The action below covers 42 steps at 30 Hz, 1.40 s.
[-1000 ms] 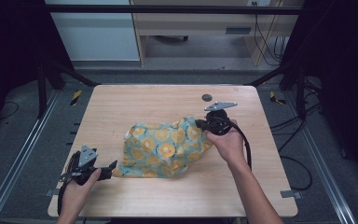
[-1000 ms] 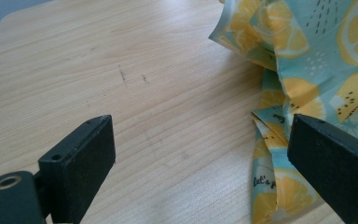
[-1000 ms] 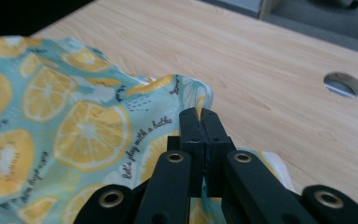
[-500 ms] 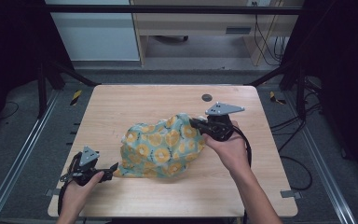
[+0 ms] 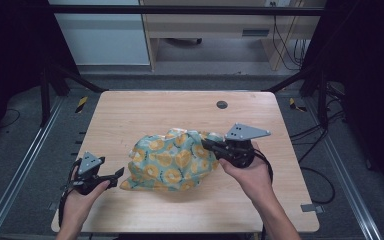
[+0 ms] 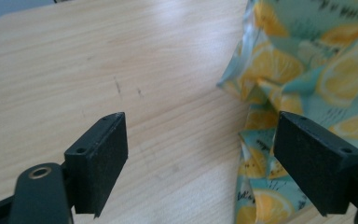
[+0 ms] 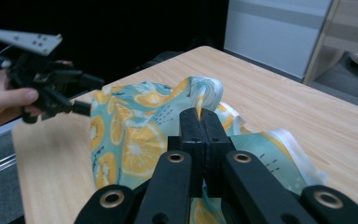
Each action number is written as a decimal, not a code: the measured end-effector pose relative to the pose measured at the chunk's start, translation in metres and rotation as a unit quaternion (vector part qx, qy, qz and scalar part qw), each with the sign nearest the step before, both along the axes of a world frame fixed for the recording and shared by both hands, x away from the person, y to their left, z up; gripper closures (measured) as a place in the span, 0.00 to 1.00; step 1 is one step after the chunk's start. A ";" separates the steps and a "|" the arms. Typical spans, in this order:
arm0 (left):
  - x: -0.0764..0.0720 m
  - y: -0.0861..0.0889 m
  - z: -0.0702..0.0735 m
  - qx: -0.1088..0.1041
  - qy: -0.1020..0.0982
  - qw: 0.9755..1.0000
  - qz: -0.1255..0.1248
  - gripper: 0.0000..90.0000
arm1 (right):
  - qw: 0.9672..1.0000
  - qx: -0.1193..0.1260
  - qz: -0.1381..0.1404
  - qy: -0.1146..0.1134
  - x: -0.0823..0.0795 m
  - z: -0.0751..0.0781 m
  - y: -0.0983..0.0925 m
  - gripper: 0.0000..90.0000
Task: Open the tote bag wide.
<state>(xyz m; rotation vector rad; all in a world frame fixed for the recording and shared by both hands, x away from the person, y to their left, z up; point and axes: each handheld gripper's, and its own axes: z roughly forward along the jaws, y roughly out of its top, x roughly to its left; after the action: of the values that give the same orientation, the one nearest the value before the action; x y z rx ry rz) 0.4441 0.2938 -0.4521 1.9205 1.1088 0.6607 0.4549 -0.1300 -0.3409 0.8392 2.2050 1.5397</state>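
A teal cloth printed with lemon slices lies crumpled mid-table. My right gripper is shut on its right edge and holds that edge off the wood; in the right gripper view the jaws pinch a fold of the cloth. My left gripper rests low at the cloth's near-left corner, open. Its jaws have just been closing a little. In the left gripper view, bare wood lies between the jaws and the cloth reaches just to the right jaw. The left gripper also appears far left in the right gripper view.
The wooden table has a small dark round hole near its far edge. Metal rails run along both sides on the floor. A cable trails off to the right.
My right gripper has risen and drawn toward the person with the cloth's edge, so the cloth bunches higher. The left hand has stayed about where it was.
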 end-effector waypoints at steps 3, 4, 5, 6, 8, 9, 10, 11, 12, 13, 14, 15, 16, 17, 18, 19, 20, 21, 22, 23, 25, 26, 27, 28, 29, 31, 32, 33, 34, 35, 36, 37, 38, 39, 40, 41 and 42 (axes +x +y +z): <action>0.002 -0.005 0.014 0.007 -0.012 1.000 -0.009 0.20 | 1.000 0.002 0.011 -0.003 -0.008 -0.004 0.000 1.00; 0.002 -0.007 0.019 0.008 -0.016 1.000 -0.014 0.20 | 1.000 0.002 0.011 -0.003 -0.008 -0.004 0.000 1.00; 0.003 -0.008 0.025 0.007 -0.019 1.000 -0.018 0.20 | 1.000 0.004 0.015 -0.004 -0.011 -0.005 0.000 1.00; 0.003 -0.009 0.030 0.006 -0.023 1.000 -0.020 0.21 | 1.000 0.004 0.018 -0.006 -0.013 -0.006 0.000 1.00; 0.004 -0.011 0.041 0.009 -0.027 0.999 -0.025 0.21 | 1.000 0.009 0.025 -0.005 -0.018 -0.009 -0.002 1.00; 0.005 -0.012 0.045 0.006 -0.027 0.999 -0.027 0.21 | 1.000 0.009 0.025 -0.005 -0.018 -0.009 -0.002 1.00; 0.007 -0.014 0.054 0.002 -0.025 0.999 -0.041 0.21 | 0.999 0.007 0.030 -0.007 -0.021 -0.010 -0.002 1.00; 0.007 -0.014 0.054 0.002 -0.025 0.999 -0.041 0.21 | 0.999 0.007 0.030 -0.007 -0.021 -0.010 -0.002 1.00; 0.009 -0.016 0.058 0.002 -0.022 0.999 -0.047 0.22 | 0.999 0.006 0.036 -0.006 -0.023 -0.012 -0.001 1.00; 0.012 -0.019 0.063 0.004 -0.024 0.998 -0.055 0.21 | 0.999 0.002 0.040 -0.007 -0.023 -0.013 0.001 1.00; 0.012 -0.021 0.065 0.005 -0.026 0.998 -0.058 0.21 | 0.999 -0.003 0.044 -0.008 -0.024 -0.015 0.002 1.00; 0.012 -0.021 0.065 0.005 -0.026 0.998 -0.058 0.21 | 0.999 -0.009 0.046 -0.008 -0.024 -0.017 0.004 1.00; 0.013 -0.024 0.068 0.005 -0.028 0.997 -0.065 0.21 | 0.999 -0.009 0.046 -0.008 -0.024 -0.017 0.004 1.00; 0.013 -0.026 0.070 0.003 -0.029 0.997 -0.068 0.20 | 0.999 -0.013 0.048 -0.006 -0.025 -0.020 0.005 1.00; 0.014 -0.028 0.070 -0.001 -0.029 0.997 -0.070 0.20 | 0.999 -0.011 0.053 -0.004 -0.025 -0.022 0.007 1.00; 0.016 -0.033 0.071 -0.006 -0.027 0.997 -0.074 0.19 | 0.998 -0.012 0.056 -0.003 -0.027 -0.025 0.009 1.00; 0.016 -0.033 0.071 -0.006 -0.027 0.997 -0.074 0.18 | 0.998 -0.012 0.056 -0.003 -0.027 -0.025 0.009 1.00; 0.016 -0.035 0.071 -0.001 -0.025 0.997 -0.077 0.18 | 0.998 -0.017 0.061 -0.002 -0.030 -0.027 0.011 1.00; 0.017 -0.037 0.071 0.000 -0.023 0.997 -0.078 0.18 | 0.998 -0.017 0.061 -0.002 -0.030 -0.027 0.011 1.00; 0.018 -0.040 0.070 0.000 -0.020 0.997 -0.081 0.17 | 0.998 -0.018 0.063 -0.001 -0.032 -0.029 0.011 1.00; 0.021 -0.045 0.068 0.006 -0.012 0.996 -0.087 0.15 | 0.998 -0.022 0.065 0.003 -0.034 -0.031 0.011 1.00; 0.023 -0.048 0.066 0.009 -0.007 0.996 -0.089 0.15 | 0.997 -0.025 0.066 0.005 -0.036 -0.033 0.011 1.00; 0.024 -0.051 0.064 0.012 -0.001 0.996 -0.092 0.15 | 0.997 -0.025 0.066 0.005 -0.036 -0.033 0.011 1.00; 0.026 -0.054 0.061 0.016 0.004 0.995 -0.096 0.15 | 0.997 -0.026 0.066 0.006 -0.036 -0.034 0.011 1.00; 0.027 -0.056 0.058 0.018 0.009 0.995 -0.099 0.14 | 0.997 -0.027 0.066 0.007 -0.036 -0.034 0.010 1.00; 0.031 -0.064 0.049 0.025 0.027 0.994 -0.108 0.14 | 0.997 -0.029 0.064 0.008 -0.036 -0.035 0.008 1.00; 0.031 -0.064 0.049 0.025 0.027 0.994 -0.108 0.14 | 0.997 -0.029 0.064 0.008 -0.036 -0.035 0.008 1.00; 0.032 -0.065 0.047 0.027 0.032 0.993 -0.111 0.13 | 0.997 -0.030 0.064 0.010 -0.035 -0.036 0.007 1.00; 0.034 -0.068 0.042 0.031 0.043 0.992 -0.114 0.13 | 0.997 -0.030 0.064 0.010 -0.035 -0.036 0.007 1.00; 0.035 -0.069 0.039 0.035 0.052 0.991 -0.117 0.14 | 0.997 -0.031 0.064 0.011 -0.035 -0.037 0.006 1.00; 0.036 -0.070 0.036 0.036 0.062 0.990 -0.120 0.25 | 0.997 -0.030 0.063 0.011 -0.035 -0.038 0.006 1.00; 0.037 -0.071 0.032 0.047 0.076 0.987 -0.132 0.39 | 0.998 -0.030 0.061 0.013 -0.035 -0.039 0.004 1.00; 0.037 -0.071 0.032 0.047 0.076 0.987 -0.132 0.46 | 0.998 -0.030 0.060 0.014 -0.034 -0.040 0.003 1.00; 0.037 -0.071 0.031 0.047 0.077 0.987 -0.130 0.54 | 0.998 -0.030 0.060 0.014 -0.034 -0.041 0.002 1.00; 0.037 -0.071 0.030 0.047 0.075 0.987 -0.134 0.67 | 0.998 -0.031 0.057 0.014 -0.034 -0.041 0.001 1.00; 0.036 -0.070 0.030 0.053 0.066 0.987 -0.134 0.73 | 0.998 -0.031 0.056 0.014 -0.034 -0.042 0.000 1.00; 0.035 -0.069 0.031 0.054 0.063 0.988 -0.130 0.81 | 0.998 -0.031 0.054 0.015 -0.033 -0.043 -0.002 1.00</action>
<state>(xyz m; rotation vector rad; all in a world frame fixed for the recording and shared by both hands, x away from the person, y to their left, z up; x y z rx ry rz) 0.4794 0.2248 -0.4215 2.1793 0.8912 0.4681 0.4215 -0.1318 -0.3840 0.7391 2.3421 1.5070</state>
